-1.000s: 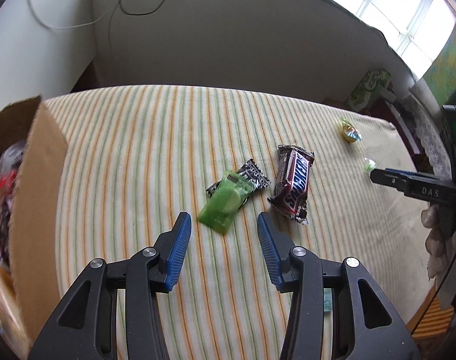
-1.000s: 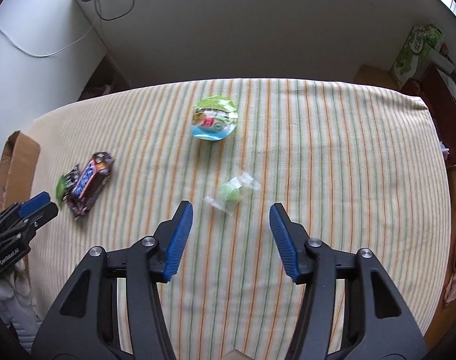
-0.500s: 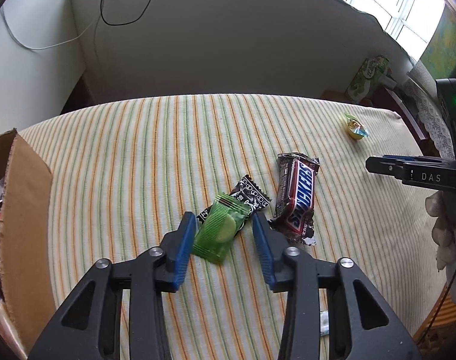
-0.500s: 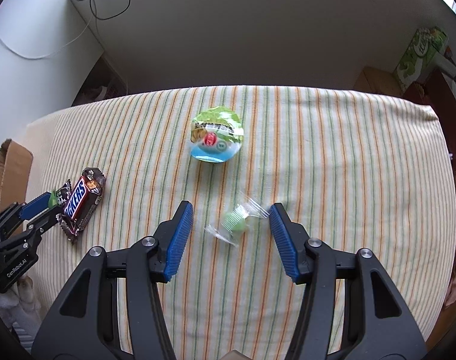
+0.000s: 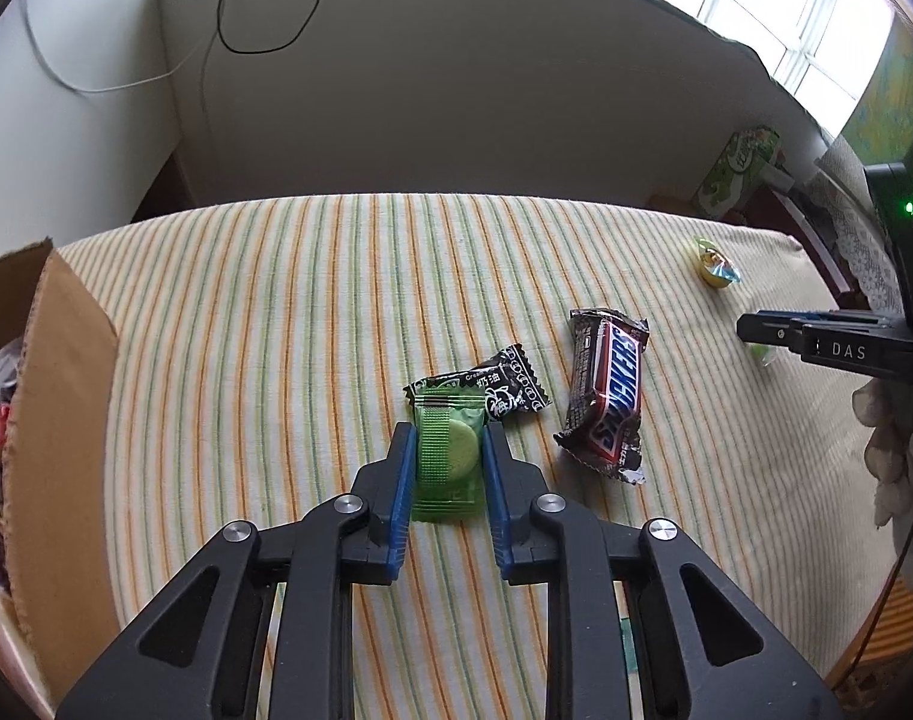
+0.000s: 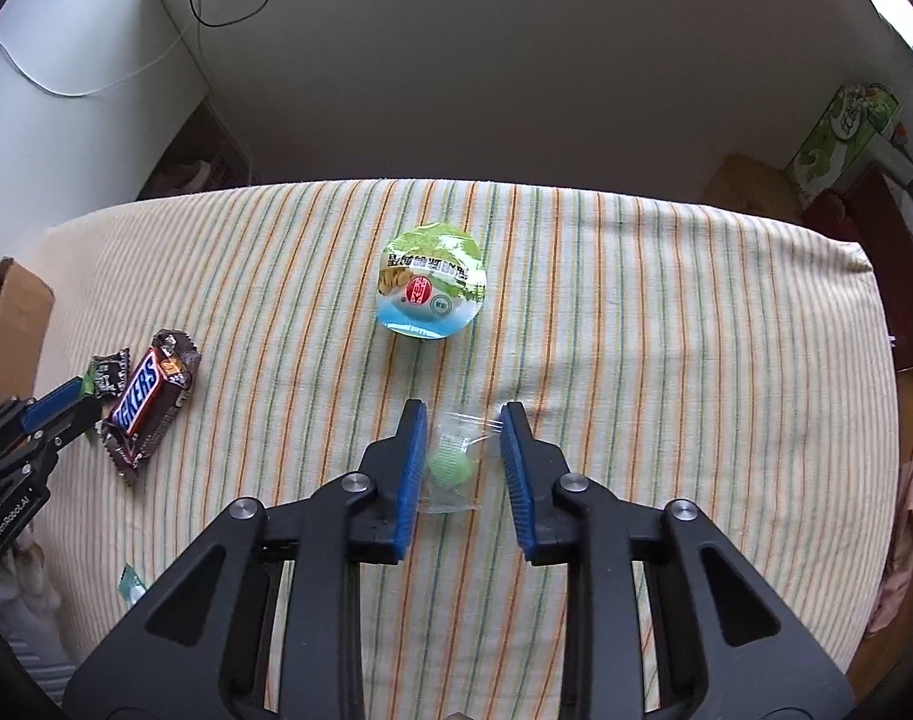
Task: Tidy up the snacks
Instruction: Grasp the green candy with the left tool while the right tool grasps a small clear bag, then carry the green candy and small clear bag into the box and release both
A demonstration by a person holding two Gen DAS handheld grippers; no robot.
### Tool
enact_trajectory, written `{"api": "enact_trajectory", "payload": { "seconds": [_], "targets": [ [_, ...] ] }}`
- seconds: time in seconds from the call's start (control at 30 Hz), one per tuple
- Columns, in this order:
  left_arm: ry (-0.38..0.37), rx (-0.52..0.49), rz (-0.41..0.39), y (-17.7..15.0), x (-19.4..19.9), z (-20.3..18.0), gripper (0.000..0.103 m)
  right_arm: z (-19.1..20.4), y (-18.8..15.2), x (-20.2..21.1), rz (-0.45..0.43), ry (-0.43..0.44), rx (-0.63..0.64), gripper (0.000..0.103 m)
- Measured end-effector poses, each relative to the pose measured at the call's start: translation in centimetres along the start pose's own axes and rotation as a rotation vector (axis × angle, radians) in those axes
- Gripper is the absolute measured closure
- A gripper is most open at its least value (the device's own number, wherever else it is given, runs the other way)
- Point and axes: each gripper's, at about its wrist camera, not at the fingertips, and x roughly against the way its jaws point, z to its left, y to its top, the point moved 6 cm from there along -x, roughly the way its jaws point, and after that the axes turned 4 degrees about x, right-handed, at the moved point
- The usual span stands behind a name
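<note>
Striped cloth bench [image 5: 276, 312] under a plain wall, window at upper right, cardboard box [image 5: 54, 420] at left edge with snacks inside. Left tool [image 5: 447, 444] closing, blue pads pressing both sides of green wafer packet [image 5: 447, 456], packet flat on cloth. Black patterned candy packet [image 5: 504, 390] just behind, partly under the green one. Snickers bar [image 5: 606, 390] near, to the right, not touching. Right tool [image 6: 463, 438] at its narrowest, blue pads astride clear-wrapped green candy [image 6: 450, 465]; left pad against wrapper, right pad at wrapper tip [image 6: 486, 423], candy on cloth. Round jelly cup [image 6: 432, 285] with foil lid beyond right tool, apart. Same cup small at far right [image 5: 713, 261] in left view. Green tissue box [image 6: 840, 138] off bench at far right. Small teal wrapper scrap [image 6: 129, 582] by near left edge. Cable on wall [image 5: 264, 18].
</note>
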Motion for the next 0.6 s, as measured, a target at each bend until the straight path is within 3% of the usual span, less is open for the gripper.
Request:
{"api": "enact_trajectory", "payload": {
  "seconds": [0.23, 0.6],
  "targets": [
    [-0.013, 0.023, -0.018, -0.3, 1.2, 0.3, 0.083, -0.5, -0.8, 0.7, -0.027, 0.058, -0.033, 0.077],
    [-0.045, 0.035, -0.056, 0.0, 3.5, 0.0, 0.083, -0.1, -2.9, 4.8, -0.102, 0.066, -0.008, 0.077]
  ]
}}
